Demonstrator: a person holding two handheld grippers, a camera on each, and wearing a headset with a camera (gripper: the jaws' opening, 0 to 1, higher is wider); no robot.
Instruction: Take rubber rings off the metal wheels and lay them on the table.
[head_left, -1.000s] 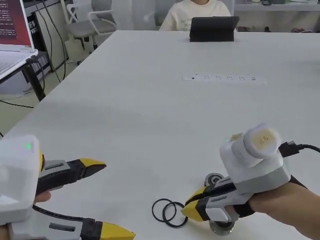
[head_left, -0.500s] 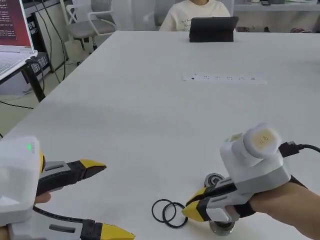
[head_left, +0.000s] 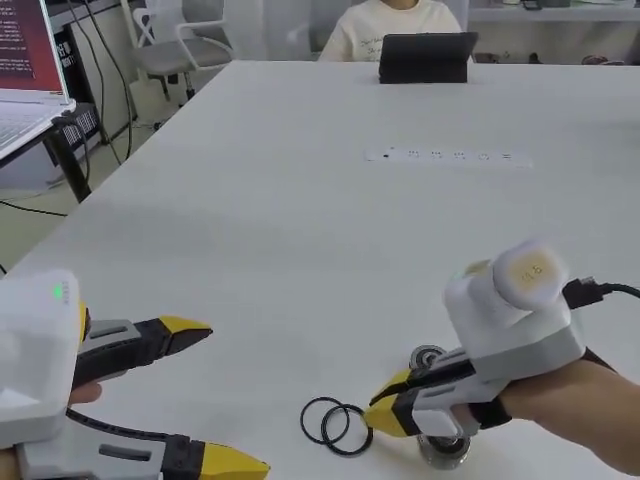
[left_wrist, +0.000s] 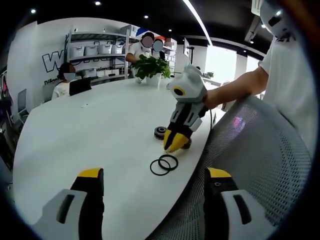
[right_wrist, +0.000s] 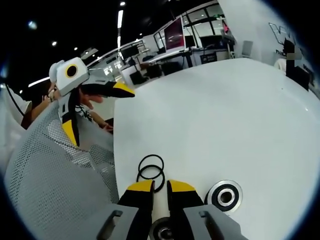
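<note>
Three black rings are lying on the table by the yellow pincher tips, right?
Not three. Two rubber rings lie on the table, overlapping, just by the yellow tips of the right gripper. The head view shows it, and so does the right gripper view.

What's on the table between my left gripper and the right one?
Two overlapping rubber rings, just off the tips of the right gripper; otherwise bare table, as the head view shows.

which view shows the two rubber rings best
Left gripper view: both rubber rings lie whole, overlapping, unblocked. In the head view the right gripper crowds one ring; in the right gripper view its jaws do.
</note>
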